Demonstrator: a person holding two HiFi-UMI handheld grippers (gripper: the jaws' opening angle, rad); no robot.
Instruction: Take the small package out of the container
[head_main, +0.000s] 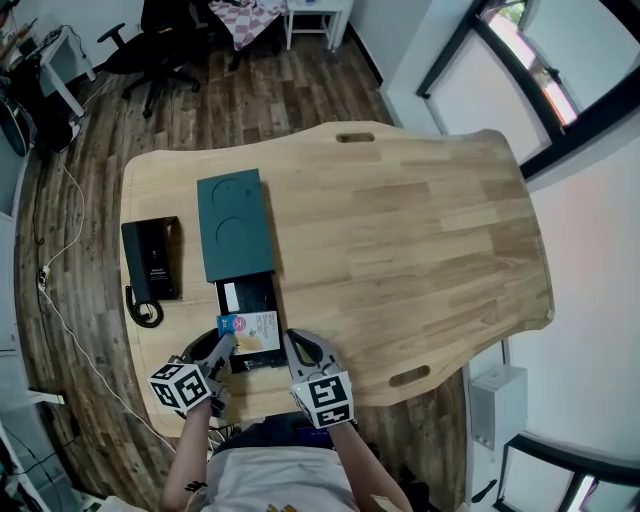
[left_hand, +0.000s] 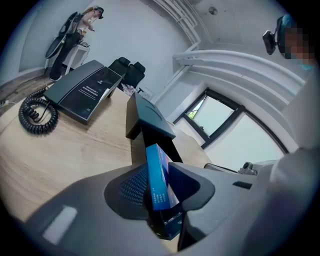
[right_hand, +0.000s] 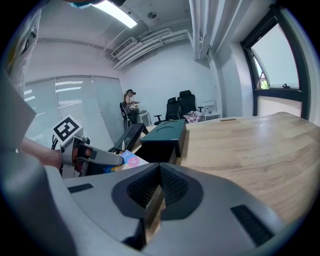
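Note:
The small package is a flat white and blue box, held tilted over the near end of the black container. My left gripper is shut on the package's left edge. In the left gripper view the package's blue edge stands upright, pressed between the pads of that gripper. My right gripper hovers just right of the container's near corner. Its jaws stand together with nothing seen between them. From that side the package shows at the left gripper's tips, beside the container.
A teal lid lies across the container's far end. A black desk phone with a coiled cord sits left of it. The wooden table spreads to the right, and its near edge is right under both grippers.

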